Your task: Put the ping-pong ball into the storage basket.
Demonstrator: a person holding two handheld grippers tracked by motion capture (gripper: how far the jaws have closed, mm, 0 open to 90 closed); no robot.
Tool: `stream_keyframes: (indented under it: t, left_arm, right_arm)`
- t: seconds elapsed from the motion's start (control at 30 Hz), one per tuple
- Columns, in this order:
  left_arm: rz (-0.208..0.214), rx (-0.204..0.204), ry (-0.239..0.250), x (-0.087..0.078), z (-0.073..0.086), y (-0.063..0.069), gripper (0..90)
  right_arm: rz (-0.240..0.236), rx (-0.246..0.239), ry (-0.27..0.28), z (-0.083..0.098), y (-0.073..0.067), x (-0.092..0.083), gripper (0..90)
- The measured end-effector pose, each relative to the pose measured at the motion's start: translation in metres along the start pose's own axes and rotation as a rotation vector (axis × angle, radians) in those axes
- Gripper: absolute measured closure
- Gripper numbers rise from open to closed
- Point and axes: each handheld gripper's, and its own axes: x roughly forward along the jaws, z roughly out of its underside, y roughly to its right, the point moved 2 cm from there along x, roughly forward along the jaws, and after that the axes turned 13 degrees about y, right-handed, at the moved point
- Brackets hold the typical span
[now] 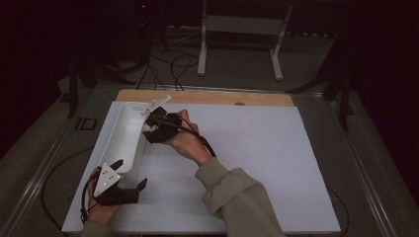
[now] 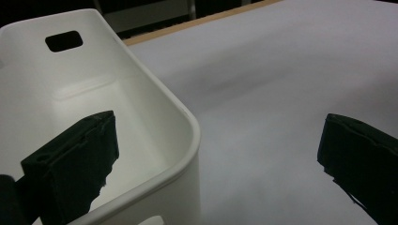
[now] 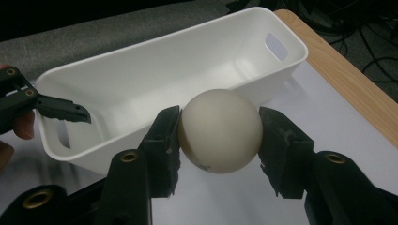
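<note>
Right claw (image 3: 219, 136) is clenched on a white ball (image 3: 219, 130), one pad on each side of it, ball sitting between the tips and clear of the surface (image 3: 328, 117) in the right gripper view. In the high view the right claw (image 1: 157, 124) sits just beside the long right wall of the white bin (image 1: 126, 138), up near its far end; the ball itself is too small and dark to pick out there.

Bin is a long, narrow white tub with a handle slot in each end wall. It lies on the white sheet on the left part of the surface (image 1: 257, 163), long axis running away from the person. Interior looks empty as far as the right gripper view shows it.

Left claw (image 2: 218, 159) is released, jaws standing wide apart: one jaw is inside the bin (image 2: 141, 117) at its near end, the other outside over the sheet, so the bin's near corner wall lies between them. Pads are apart from the wall, no grip. Same claw (image 1: 126, 180) shows at the bin's near end in the high view, and its tip (image 3: 70, 111) reaches over the bin rim in the right gripper view.

A wooden strip (image 1: 205, 97) edges the far side of the surface, beyond the bin.
</note>
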Motion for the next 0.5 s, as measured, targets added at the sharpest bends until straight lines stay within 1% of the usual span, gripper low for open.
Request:
stream_keyframes:
  t: [0.13, 0.5]
  left_arm:
    - [0.0, -0.001, 0.0, 0.0, 0.0, 0.0, 0.0]
    - [-0.001, -0.003, 0.001, 0.0, -0.0001, 0.0, 0.0]
  right_arm:
    - [-0.015, 0.007, 0.01, -0.0017, -0.0025, 0.002, 50.7]
    - [-0.015, 0.017, 0.028, -0.007, -0.0054, 0.006, 50.7]
